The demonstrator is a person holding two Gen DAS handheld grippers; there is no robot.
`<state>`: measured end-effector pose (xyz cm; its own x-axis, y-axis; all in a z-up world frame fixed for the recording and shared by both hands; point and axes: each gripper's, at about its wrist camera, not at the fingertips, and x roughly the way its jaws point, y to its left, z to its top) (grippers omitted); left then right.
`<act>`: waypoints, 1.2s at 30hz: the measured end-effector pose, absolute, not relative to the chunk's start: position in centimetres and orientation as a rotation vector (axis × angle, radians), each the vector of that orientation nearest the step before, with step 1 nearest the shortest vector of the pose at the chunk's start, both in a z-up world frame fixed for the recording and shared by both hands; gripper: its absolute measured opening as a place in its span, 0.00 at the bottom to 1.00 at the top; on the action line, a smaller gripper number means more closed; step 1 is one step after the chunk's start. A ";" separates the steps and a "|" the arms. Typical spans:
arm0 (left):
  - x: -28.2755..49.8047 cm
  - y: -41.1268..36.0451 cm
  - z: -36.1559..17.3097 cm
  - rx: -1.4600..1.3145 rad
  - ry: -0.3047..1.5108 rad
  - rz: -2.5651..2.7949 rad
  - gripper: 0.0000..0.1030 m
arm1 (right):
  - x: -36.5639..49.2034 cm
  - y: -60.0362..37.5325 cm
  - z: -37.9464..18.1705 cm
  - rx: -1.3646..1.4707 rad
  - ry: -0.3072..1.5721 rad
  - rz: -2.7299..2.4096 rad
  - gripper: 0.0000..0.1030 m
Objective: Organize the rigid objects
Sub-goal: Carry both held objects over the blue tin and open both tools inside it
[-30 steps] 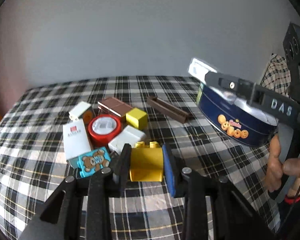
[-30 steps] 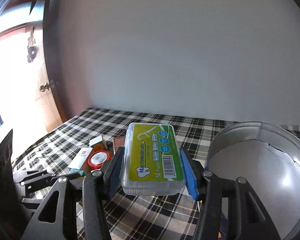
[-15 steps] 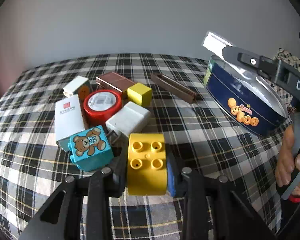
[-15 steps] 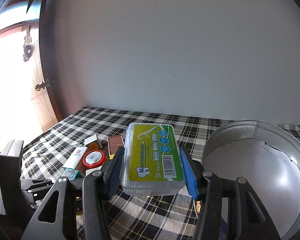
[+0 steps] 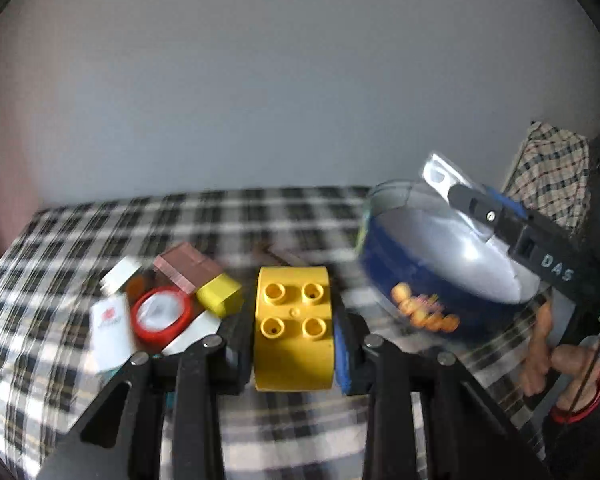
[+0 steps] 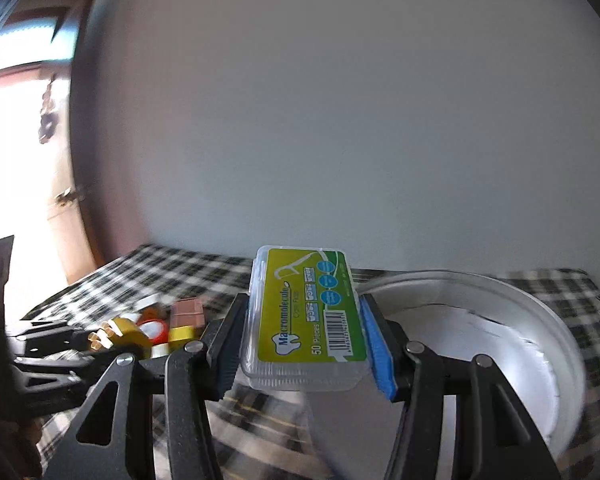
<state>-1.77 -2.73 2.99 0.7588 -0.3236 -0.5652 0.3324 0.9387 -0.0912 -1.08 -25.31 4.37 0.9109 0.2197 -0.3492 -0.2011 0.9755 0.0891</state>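
Observation:
My left gripper (image 5: 294, 346) is shut on a yellow toy brick (image 5: 294, 326) with studs and holds it above the checked cloth. My right gripper (image 6: 306, 346) is shut on a clear floss-pick box (image 6: 306, 316) with a green-yellow label, at the left rim of the open blue cookie tin (image 6: 500, 344). In the left wrist view the tin (image 5: 424, 284) is to the right, with the right gripper (image 5: 496, 212) over it. The left gripper and brick also show in the right wrist view (image 6: 118, 332).
A pile lies left on the cloth: red-rimmed round tin (image 5: 162, 316), small yellow cube (image 5: 220, 294), brown flat block (image 5: 188, 270), white boxes (image 5: 108, 328). A grey wall stands behind. A door is at far left (image 6: 32, 184).
My left gripper has closed on the yellow brick, lifted it off the cloth and moved towards the tin. My right gripper with the floss box has shifted slightly towards the tin.

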 end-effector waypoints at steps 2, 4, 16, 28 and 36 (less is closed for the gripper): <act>-1.3 -4.4 3.4 0.018 0.599 -0.378 0.29 | -1.0 -27.7 4.5 0.085 0.364 0.159 0.55; -0.7 -6.1 3.9 0.014 0.590 -0.406 0.29 | -1.1 -29.5 4.7 0.111 0.358 0.119 0.55; 3.2 -18.3 3.3 0.074 0.585 -0.523 0.29 | -0.5 -36.5 3.7 0.051 0.393 -0.163 0.55; 4.3 -21.9 0.6 0.125 0.648 -0.500 0.29 | 0.8 -39.3 2.4 0.051 0.479 -0.216 0.55; 4.4 -22.2 0.0 0.154 0.664 -0.476 0.29 | 1.3 -38.6 1.4 0.032 0.522 -0.198 0.55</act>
